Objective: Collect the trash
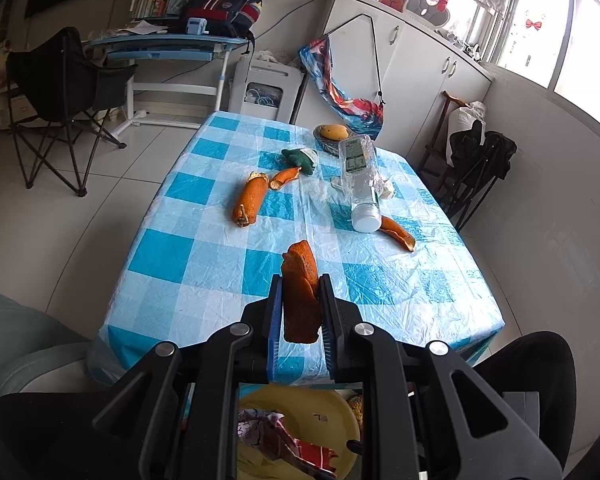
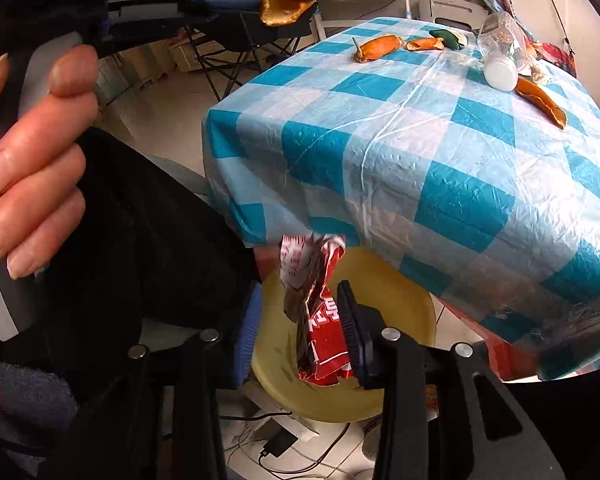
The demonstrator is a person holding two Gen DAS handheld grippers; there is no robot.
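Left hand-held gripper, jaws clamped on a strip of orange peel, held above the near edge of the desk with its blue-checked cloth. Right hand-held gripper, jaws apart, with a crumpled red-and-white wrapper between them, over the yellow basin below the desk edge. On the desk: more peel pieces and a toppled clear plastic bottle.

Daylight floods in from the window on my upper right, blown out white. The tablecloth glints softly. Both views bow heavily, corners going black. My fingers close up look soft, slightly blurred.
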